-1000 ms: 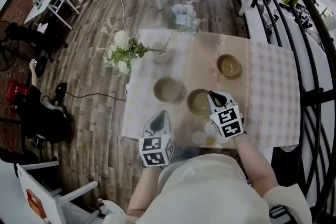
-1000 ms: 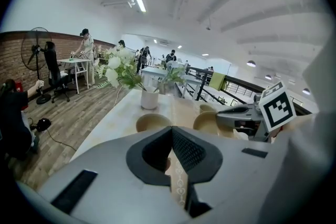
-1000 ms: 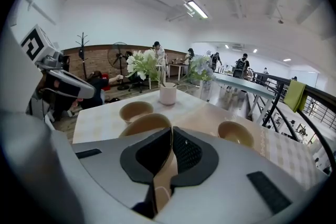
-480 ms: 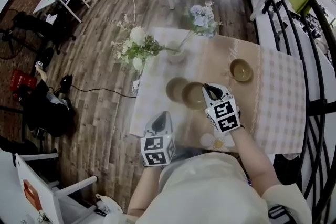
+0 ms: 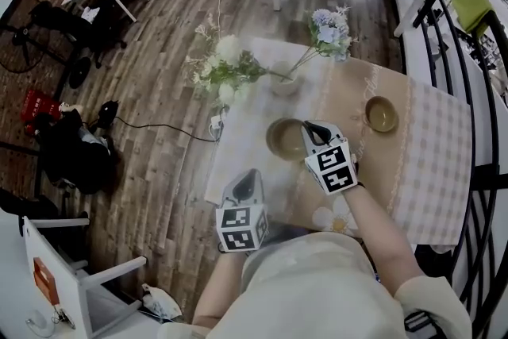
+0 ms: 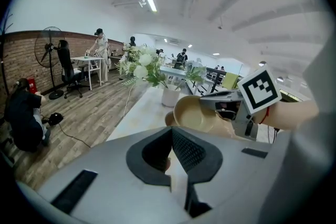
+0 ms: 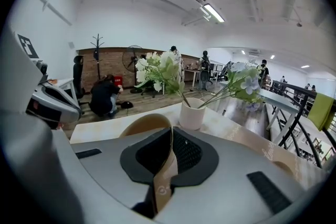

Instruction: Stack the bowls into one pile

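Currently the right gripper (image 5: 313, 129) is clamped on the rim of the held bowl (image 5: 284, 139). The right gripper view shows the tan wall pinched edge-on between the pads. The bowl hangs tipped, not level, at the centre of the head view. The left gripper (image 5: 248, 177) is at lower centre, near the table (image 5: 425, 171) edge closest to the person. Its jaws are pressed together with nothing in them, so it looks idle.

The lower bowl (image 6: 169, 119) peeks out just behind and under the held bowl in the left gripper view. In the head view the two merge into one round shape, so the held bowl is over it. Can't tell whether they touch, and it doesn't look seated yet given the tilt. The far bowl (image 5: 381, 115) sits alone at upper right, well apart from the pair. A vase (image 5: 284, 85) with flowers stands beyond the bowls at upper centre, near the pair but not touching.

Progress, as a judgement: the first stack is under way and nothing is confirmed nested. What's left is to level the held bowl, drop it into the lower bowl and let go. Then the far bowl has to be fetched and put on top. Roughly a third done.
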A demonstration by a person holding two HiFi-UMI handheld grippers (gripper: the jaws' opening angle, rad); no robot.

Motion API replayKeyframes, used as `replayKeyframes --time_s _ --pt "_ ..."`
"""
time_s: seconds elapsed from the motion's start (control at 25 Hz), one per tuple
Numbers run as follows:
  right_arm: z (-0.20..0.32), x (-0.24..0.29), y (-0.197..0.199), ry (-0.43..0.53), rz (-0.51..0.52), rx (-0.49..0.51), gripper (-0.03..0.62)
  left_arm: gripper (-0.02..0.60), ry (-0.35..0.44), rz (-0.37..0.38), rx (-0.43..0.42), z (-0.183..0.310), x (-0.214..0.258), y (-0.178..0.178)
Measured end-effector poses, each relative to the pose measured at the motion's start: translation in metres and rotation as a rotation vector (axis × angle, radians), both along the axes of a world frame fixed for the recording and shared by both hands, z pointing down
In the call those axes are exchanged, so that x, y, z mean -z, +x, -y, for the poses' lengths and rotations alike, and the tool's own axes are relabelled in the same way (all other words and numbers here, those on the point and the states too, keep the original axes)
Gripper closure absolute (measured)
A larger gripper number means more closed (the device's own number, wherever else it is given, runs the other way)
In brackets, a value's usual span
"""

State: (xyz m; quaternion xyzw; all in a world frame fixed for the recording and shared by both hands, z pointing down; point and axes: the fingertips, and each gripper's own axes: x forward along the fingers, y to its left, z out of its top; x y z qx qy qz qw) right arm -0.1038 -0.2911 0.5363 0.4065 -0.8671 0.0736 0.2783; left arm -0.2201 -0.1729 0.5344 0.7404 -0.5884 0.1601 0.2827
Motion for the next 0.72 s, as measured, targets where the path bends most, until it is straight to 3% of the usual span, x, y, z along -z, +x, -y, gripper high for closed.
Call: replayKeyframes --time_s 0.72 --pt "0.020 -0.044 -0.016 -0.072 -0.057 0.010 0.582 0.578 -0.044 -0.002 0.031 0.005 -0.016 -0.012"
